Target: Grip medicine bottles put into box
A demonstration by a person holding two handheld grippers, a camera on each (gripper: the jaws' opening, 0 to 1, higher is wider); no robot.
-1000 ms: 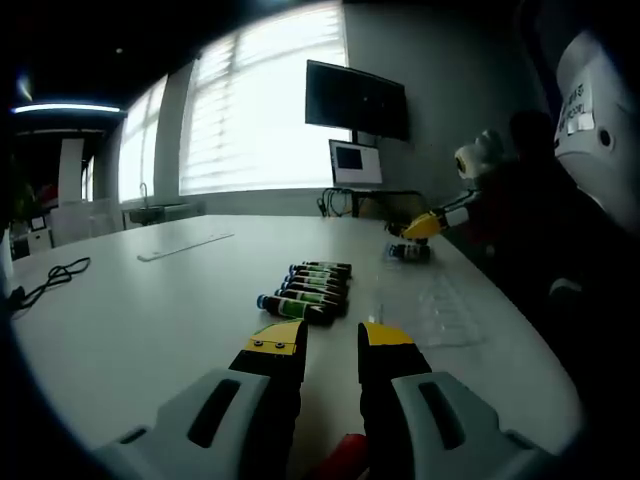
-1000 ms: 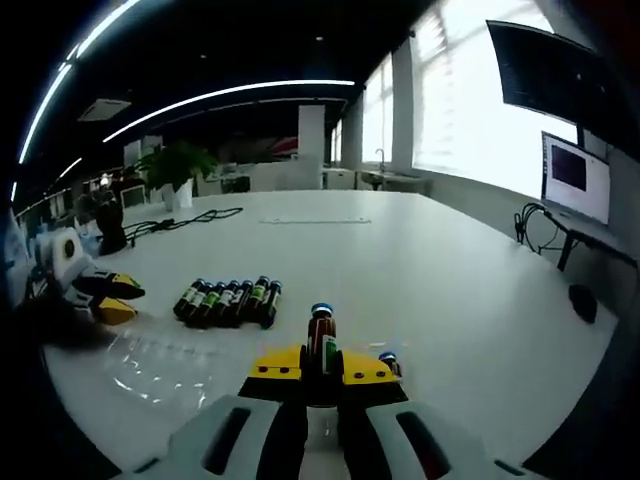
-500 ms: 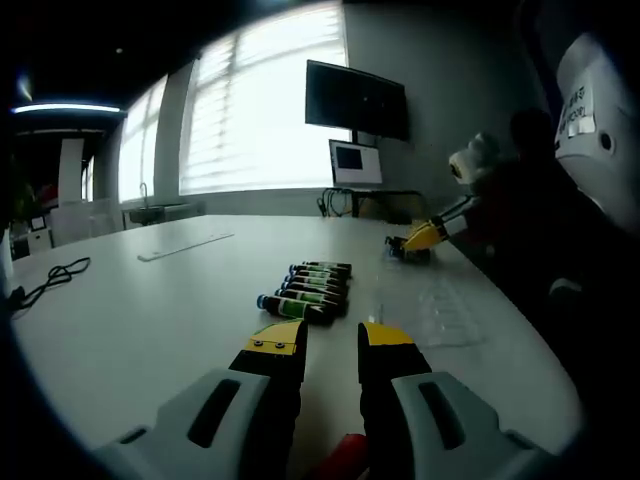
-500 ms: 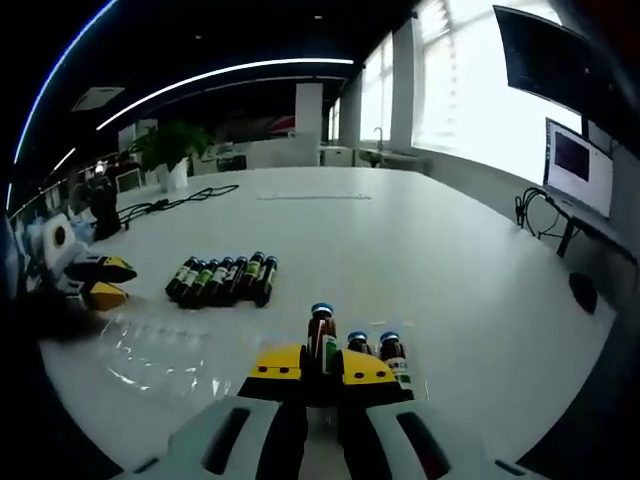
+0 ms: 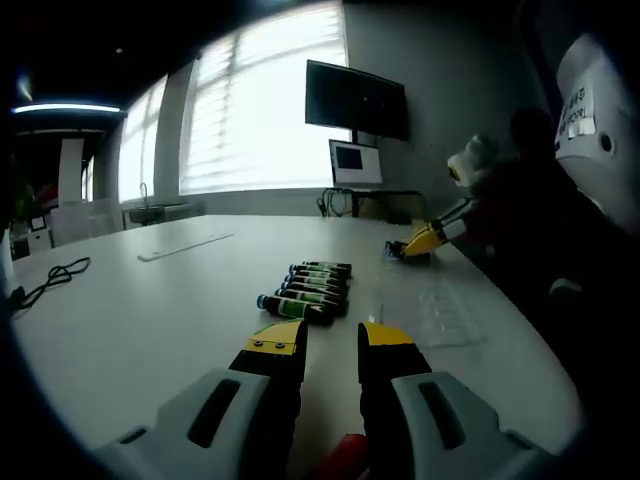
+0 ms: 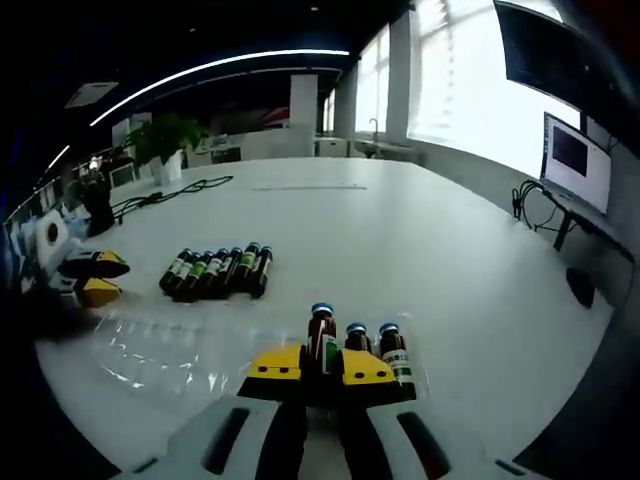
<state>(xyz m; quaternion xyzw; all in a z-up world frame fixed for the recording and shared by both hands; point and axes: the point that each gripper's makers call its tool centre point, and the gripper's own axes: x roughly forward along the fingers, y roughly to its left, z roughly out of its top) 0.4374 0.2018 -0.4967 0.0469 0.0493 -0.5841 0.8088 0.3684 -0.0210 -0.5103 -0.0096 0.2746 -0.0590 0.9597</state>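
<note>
Right gripper view: the right tool [image 6: 322,368] has its yellow-tipped jaws pinched on an upright brown medicine bottle [image 6: 321,335] with a blue cap. Just to its right, two more upright bottles [image 6: 378,347] stand side by side, practically touching the right jaw, and they seem to sit in a clear plastic box [image 6: 414,357], though its edges are hard to make out. Further ahead and a bit left, a row of bottles lying down [image 6: 218,272] sits on the white counter [image 6: 420,250]. Left of the tool there's a crinkly clear plastic tray [image 6: 150,348], and past that the left tool [image 6: 82,278] comes in at the far left edge.

In the left gripper view, the left tool [image 5: 328,345] has its jaws spread with nothing between them. Same row of lying bottles [image 5: 307,289] is just ahead of the tips, slightly left. The clear tray [image 5: 442,312] lies ahead to the right, and beyond it the right tool [image 5: 418,240] is low over the counter.
</note>
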